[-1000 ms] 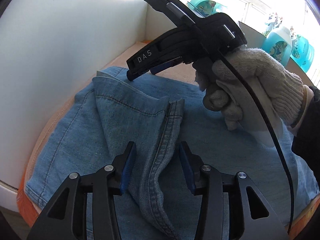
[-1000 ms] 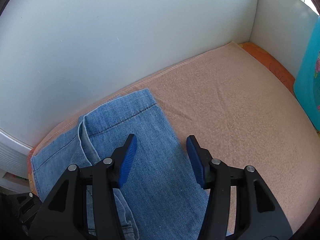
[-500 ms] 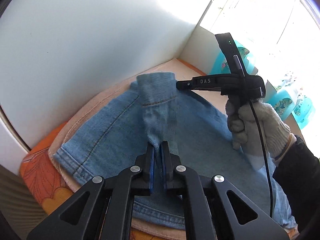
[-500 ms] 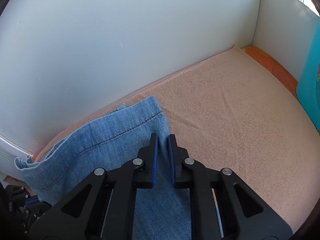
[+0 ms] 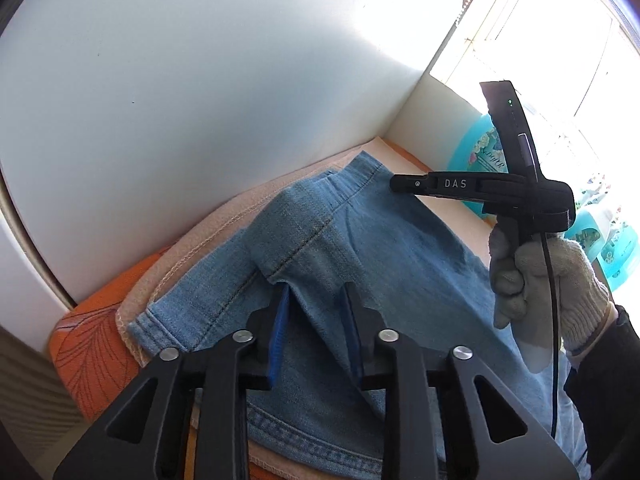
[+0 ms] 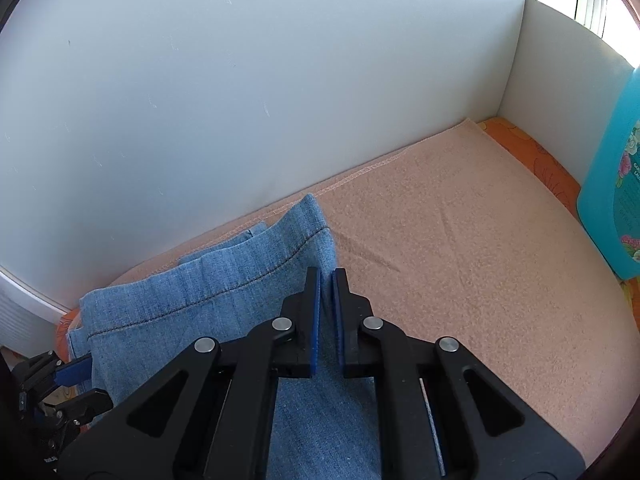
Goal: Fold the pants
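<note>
Blue denim pants (image 5: 360,256) lie folded on a peach towel (image 6: 460,248), with the hem end lifted toward the white back wall. My left gripper (image 5: 314,300) is open, its blue pads on either side of a raised fold of denim without pinching it. My right gripper (image 6: 326,280) is shut on the right edge of the pants (image 6: 240,276) near the hem. In the left wrist view the right gripper (image 5: 400,183) shows held by a gloved hand (image 5: 552,280) over the far corner of the denim.
White walls close the back and right side (image 6: 280,80). A turquoise detergent bottle (image 6: 616,184) stands at the right edge of the towel. An orange patterned cloth (image 5: 92,344) lies under the towel. More turquoise bottles (image 5: 480,152) stand by the window.
My left gripper has opened and let go of the denim fold it pinched half a second ago. My right gripper stays shut on the pants edge and has carried it farther toward the back wall.
</note>
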`<state>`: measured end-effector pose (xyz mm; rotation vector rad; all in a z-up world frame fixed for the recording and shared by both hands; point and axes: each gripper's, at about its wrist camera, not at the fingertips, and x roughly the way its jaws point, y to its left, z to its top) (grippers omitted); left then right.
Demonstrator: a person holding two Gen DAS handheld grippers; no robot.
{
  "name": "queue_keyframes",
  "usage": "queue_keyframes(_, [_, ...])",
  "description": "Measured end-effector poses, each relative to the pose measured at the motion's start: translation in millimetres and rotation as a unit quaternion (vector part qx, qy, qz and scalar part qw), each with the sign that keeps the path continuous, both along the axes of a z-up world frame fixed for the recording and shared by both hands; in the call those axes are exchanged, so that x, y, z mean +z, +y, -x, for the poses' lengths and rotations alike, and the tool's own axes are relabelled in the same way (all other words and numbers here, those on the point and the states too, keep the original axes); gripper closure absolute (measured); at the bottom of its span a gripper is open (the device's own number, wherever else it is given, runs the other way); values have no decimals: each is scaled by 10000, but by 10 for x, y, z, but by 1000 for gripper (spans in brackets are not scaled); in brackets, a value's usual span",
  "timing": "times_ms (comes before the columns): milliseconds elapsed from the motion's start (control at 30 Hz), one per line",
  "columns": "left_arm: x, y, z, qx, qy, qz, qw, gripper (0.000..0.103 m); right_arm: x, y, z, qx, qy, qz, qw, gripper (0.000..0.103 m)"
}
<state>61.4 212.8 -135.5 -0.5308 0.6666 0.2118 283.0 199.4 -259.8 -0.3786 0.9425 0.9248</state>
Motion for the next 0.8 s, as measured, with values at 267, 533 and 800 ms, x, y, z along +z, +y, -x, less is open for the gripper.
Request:
queue_keyframes(267, [-28, 135, 224, 84, -434, 41, 9990, 99, 307, -100, 273, 93, -155, -189, 9997, 98])
queue_keyframes(533, [-119, 257, 459, 149, -440, 14, 9989, 100, 556, -14, 526, 357, -555, -82, 9978, 100])
queue_keyframes(800, [-249, 384, 387, 241, 50, 409, 9989, 68, 317, -33, 670, 568, -338, 299, 9974, 98])
